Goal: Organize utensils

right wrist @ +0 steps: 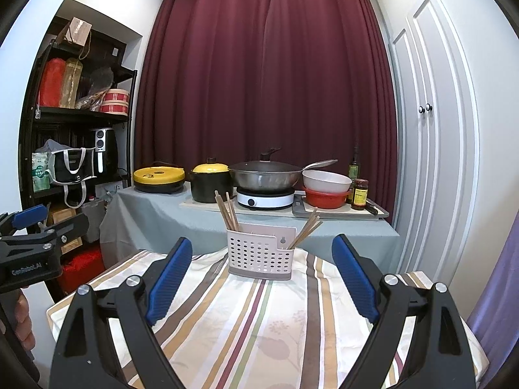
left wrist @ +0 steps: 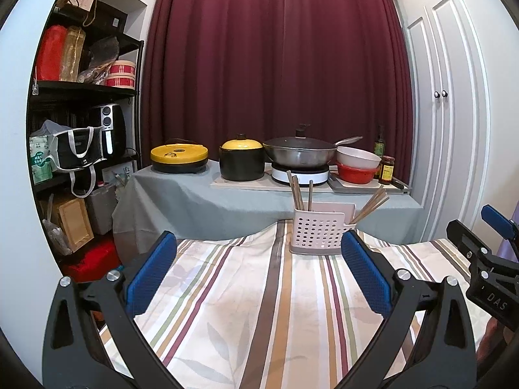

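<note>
A pale pink perforated utensil holder (left wrist: 318,231) stands at the far end of the striped tablecloth (left wrist: 246,308). It also shows in the right wrist view (right wrist: 261,256). Wooden chopsticks (left wrist: 297,193) stand in its left compartment, and more chopsticks (left wrist: 371,206) lean out of its right one. They show in the right wrist view too, left (right wrist: 227,210) and right (right wrist: 306,228). My left gripper (left wrist: 259,272) is open and empty, short of the holder. My right gripper (right wrist: 261,278) is open and empty, just short of the holder.
Behind stands a grey-clothed table (left wrist: 181,194) with a yellow-lidded cooker (left wrist: 179,157), a black pot (left wrist: 241,159), a wok (left wrist: 300,154) on a hob, stacked bowls (left wrist: 356,165) and bottles (left wrist: 386,168). A black shelf unit (left wrist: 81,129) stands left, a white cupboard (left wrist: 454,113) right.
</note>
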The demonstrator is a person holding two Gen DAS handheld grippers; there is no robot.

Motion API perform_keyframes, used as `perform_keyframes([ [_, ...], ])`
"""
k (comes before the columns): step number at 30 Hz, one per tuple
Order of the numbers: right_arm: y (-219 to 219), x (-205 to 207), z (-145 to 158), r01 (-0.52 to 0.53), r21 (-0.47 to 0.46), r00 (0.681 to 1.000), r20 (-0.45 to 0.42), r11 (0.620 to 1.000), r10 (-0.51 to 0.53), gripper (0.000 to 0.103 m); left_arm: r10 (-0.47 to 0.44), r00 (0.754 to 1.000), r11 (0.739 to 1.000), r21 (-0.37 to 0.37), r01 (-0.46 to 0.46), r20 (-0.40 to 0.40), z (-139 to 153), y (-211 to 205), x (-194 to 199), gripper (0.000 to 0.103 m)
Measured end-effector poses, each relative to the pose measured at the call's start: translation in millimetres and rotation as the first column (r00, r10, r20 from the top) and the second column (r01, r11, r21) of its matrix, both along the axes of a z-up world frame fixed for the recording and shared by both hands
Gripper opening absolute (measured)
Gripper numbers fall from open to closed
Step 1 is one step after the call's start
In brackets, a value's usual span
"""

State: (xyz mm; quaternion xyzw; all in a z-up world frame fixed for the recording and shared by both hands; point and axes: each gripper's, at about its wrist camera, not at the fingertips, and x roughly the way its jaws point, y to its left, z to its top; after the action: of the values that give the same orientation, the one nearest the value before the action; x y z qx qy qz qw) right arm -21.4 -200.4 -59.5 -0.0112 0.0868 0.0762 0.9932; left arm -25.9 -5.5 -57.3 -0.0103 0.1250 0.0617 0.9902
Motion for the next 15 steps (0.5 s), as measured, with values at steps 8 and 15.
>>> perform_keyframes([
  [8,-0.8,-2.6,0.7,0.005,-0.001,1.0,0.002,1.0,-0.005,0.085,-0.001,1.0,1.0,0.0,0.001,0.001,1.0,-0.7,-1.8,0.099],
  [15,-2.1,-4.0,2.9,0.009,0.001,1.0,0.004,1.0,-0.009,0.085,-0.015,1.0,1.0,0.001,0.015,0.0,1.5,-3.9,-3.2,0.099],
])
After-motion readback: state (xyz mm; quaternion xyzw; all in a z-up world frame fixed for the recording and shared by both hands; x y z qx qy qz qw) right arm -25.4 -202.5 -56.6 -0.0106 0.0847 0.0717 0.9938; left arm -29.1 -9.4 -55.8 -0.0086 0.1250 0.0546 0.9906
